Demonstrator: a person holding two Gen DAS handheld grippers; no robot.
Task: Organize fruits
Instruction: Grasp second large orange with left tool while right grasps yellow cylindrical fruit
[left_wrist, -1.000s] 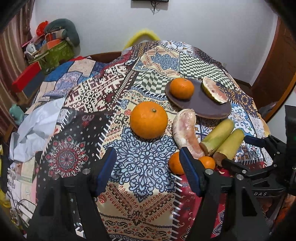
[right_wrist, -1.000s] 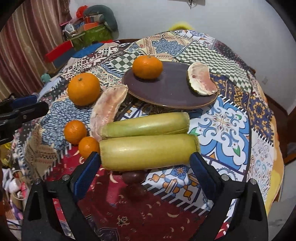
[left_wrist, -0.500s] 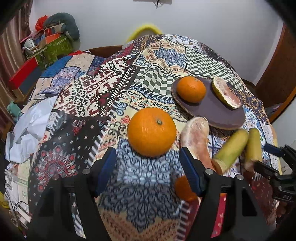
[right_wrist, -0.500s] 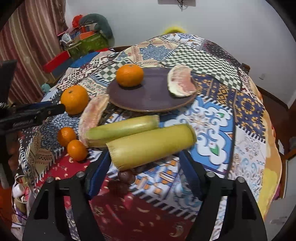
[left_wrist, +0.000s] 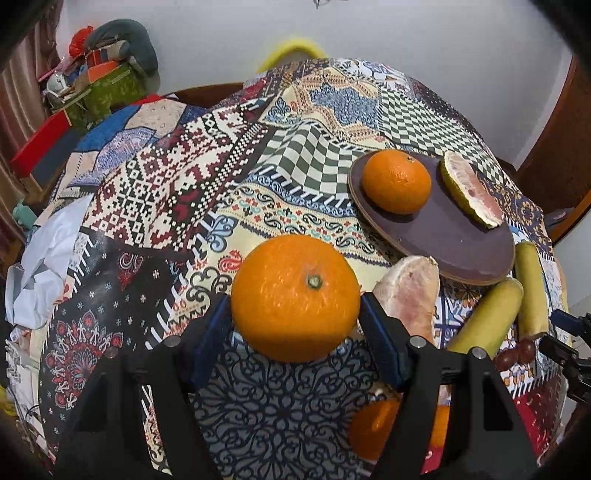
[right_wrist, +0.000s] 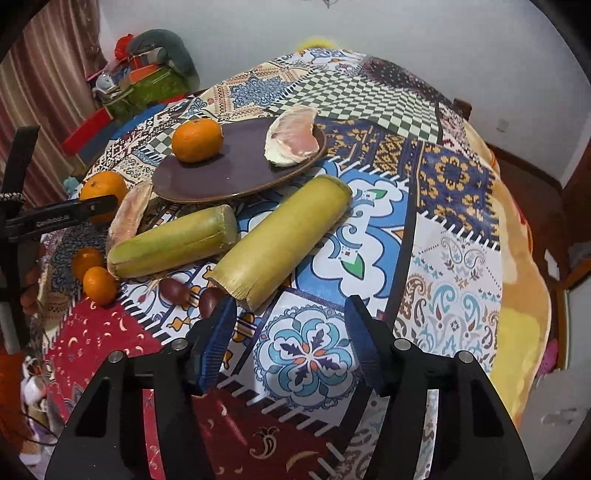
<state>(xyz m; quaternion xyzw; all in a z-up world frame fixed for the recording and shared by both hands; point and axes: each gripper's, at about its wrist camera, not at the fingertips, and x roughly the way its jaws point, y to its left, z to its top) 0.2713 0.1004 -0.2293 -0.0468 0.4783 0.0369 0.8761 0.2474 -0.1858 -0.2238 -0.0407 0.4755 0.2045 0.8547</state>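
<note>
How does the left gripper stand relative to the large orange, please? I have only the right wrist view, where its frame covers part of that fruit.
Observer: In the left wrist view the left gripper is open, with the large orange between its two pads. I cannot tell whether they touch it.
Operator: Is the orange lifted?
Observer: It appears to rest on the tablecloth, its stem scar facing up.
Operator: Is anything crowding the grip?
Observer: The peeled pomelo piece lies just outside the gripper's right finger, very close to it.
</note>
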